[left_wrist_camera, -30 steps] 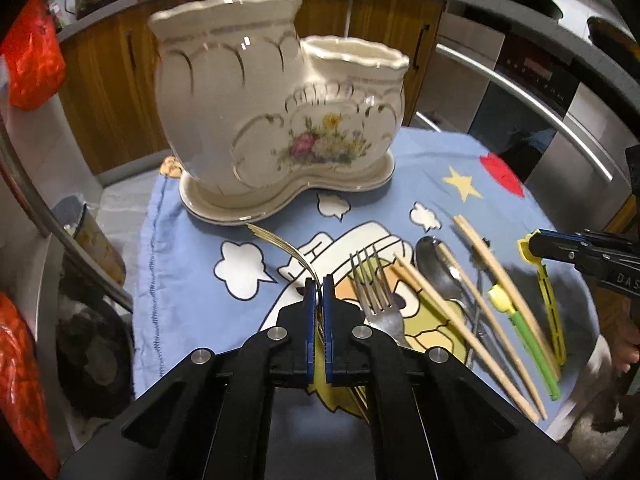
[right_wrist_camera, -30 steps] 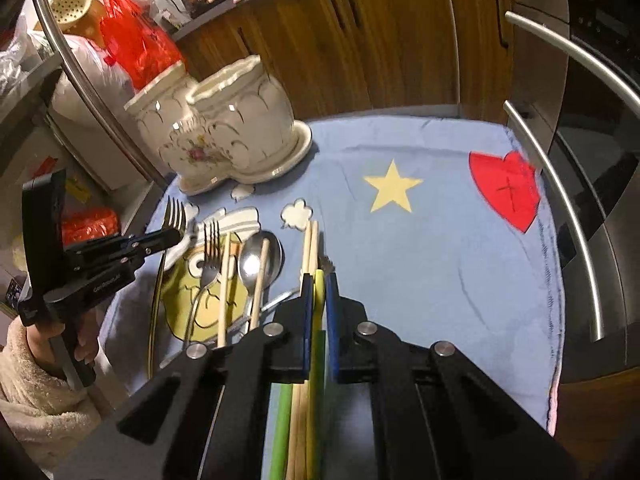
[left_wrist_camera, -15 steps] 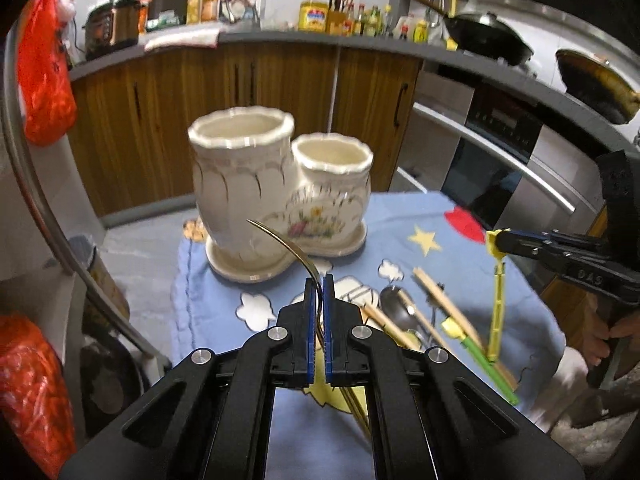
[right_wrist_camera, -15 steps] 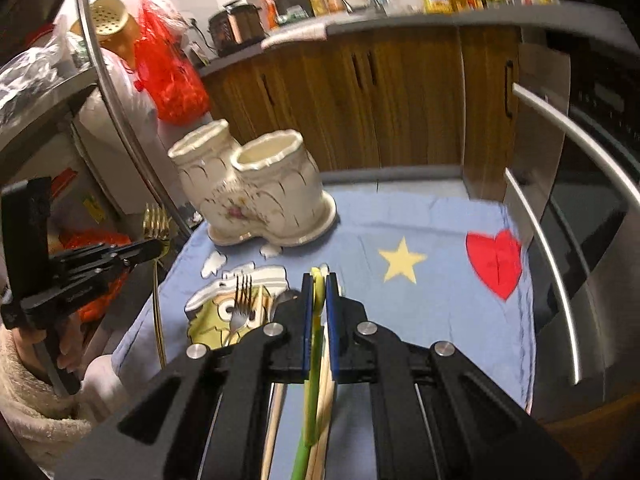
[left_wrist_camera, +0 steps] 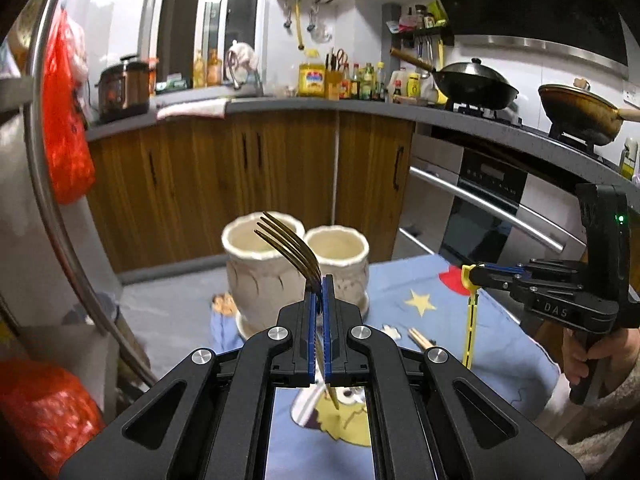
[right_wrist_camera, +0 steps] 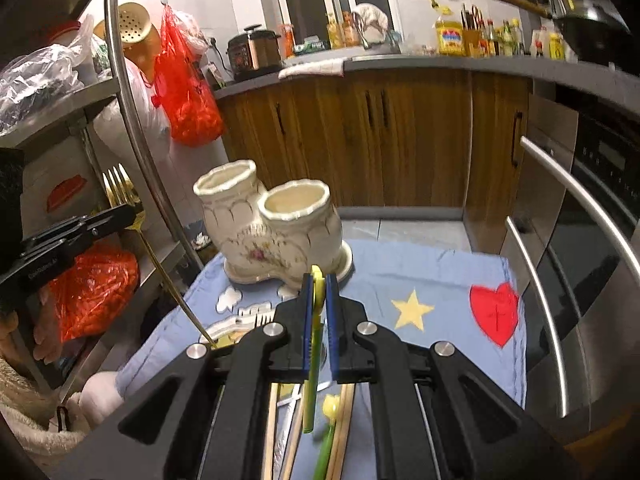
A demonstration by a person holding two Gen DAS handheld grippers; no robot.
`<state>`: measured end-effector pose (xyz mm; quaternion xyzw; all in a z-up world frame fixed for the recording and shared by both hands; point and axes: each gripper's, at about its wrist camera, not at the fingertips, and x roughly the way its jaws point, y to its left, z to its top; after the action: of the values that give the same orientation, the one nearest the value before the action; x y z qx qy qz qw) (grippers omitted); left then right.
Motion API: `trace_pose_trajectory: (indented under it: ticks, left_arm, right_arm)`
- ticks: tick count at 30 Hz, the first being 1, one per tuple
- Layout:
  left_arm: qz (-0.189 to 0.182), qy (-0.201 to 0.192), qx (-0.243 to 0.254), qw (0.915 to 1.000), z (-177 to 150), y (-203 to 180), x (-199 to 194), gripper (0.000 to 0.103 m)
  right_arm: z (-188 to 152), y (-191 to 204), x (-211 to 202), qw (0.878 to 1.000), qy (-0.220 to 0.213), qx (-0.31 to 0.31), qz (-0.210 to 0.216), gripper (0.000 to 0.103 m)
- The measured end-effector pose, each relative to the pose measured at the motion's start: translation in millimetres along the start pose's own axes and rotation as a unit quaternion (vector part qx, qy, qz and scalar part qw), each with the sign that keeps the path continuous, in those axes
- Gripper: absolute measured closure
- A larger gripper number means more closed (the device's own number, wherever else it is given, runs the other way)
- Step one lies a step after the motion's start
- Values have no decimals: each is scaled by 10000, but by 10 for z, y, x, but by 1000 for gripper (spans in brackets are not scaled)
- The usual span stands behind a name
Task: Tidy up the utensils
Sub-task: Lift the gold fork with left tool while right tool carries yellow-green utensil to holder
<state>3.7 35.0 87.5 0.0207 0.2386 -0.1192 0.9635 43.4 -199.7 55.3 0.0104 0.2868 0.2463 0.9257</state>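
Observation:
My left gripper (left_wrist_camera: 319,285) is shut on a gold fork (left_wrist_camera: 289,241), whose tines rise up and to the left in front of the cream two-cup ceramic holder (left_wrist_camera: 260,276). In the right wrist view that fork (right_wrist_camera: 120,188) hangs slanted from the left gripper (right_wrist_camera: 127,213), its handle tip low over the blue cloth (right_wrist_camera: 440,280). My right gripper (right_wrist_camera: 319,285) is shut on a slim yellow utensil (right_wrist_camera: 314,344) held above the cloth, a little in front of the holder (right_wrist_camera: 276,232). The left wrist view shows it dangling (left_wrist_camera: 471,320) from the right gripper (left_wrist_camera: 469,271).
Wooden chopsticks (left_wrist_camera: 420,339), a green-and-yellow utensil (right_wrist_camera: 328,432) and a silver fork (right_wrist_camera: 260,321) lie on the cloth. An oven with steel bar handles (right_wrist_camera: 560,248) stands at the right. A metal rack (right_wrist_camera: 132,128) with red bags (right_wrist_camera: 188,92) is at the left.
Both grippers have risen from the cloth with their utensils. The gold fork came up off the cloth and the yellow utensil now hangs free; the holder looks smaller and lower.

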Motion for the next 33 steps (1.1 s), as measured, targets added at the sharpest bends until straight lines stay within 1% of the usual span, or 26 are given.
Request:
trace_pose_trajectory:
  ticks: [2, 6, 10, 14, 15, 19, 23, 25, 29, 33]
  left_arm:
    - [41, -76, 72, 9999, 105, 10, -24, 99]
    - [39, -263, 134, 9996, 426, 69, -91, 99]
    - [113, -582, 142, 9981, 812, 146, -190, 99]
    - [266, -822, 218, 9960, 1198, 202, -272, 99]
    - [361, -877, 259, 9952, 1302, 210, -284, 99]
    - [650, -1125, 423, 9906, 1537, 217, -285, 99]
    - [736, -1211, 478, 9888, 1591, 248, -118, 99]
    - [818, -1233, 491, 9878, 1557, 254, -1, 99]
    - [785, -1258, 380, 9882, 1485, 290, 212, 99]
    - [783, -1168, 352, 9894, 1374, 321, 414, 99]
  right_arm:
    - [131, 47, 1, 9999, -105, -133, -6, 97]
    - [484, 159, 31, 9986, -368, -374, 26, 97]
    - [867, 226, 93, 9969, -676, -397, 69, 97]
    - [1207, 304, 159, 9947, -938, -423, 77, 97]
    - [1265, 324, 176, 9941, -986, -444, 62, 97]
    - [1440, 398, 306, 9916, -1190, -510, -40, 97]
    - [1436, 425, 530, 9902, -1287, -514, -197, 97]
    - [1381, 408, 685, 9912, -1207, -478, -240, 97]
    - [1266, 342, 942, 9933, -1053, -380, -301, 97]
    - [1158, 252, 1137, 9953, -875, -273, -304, 97]
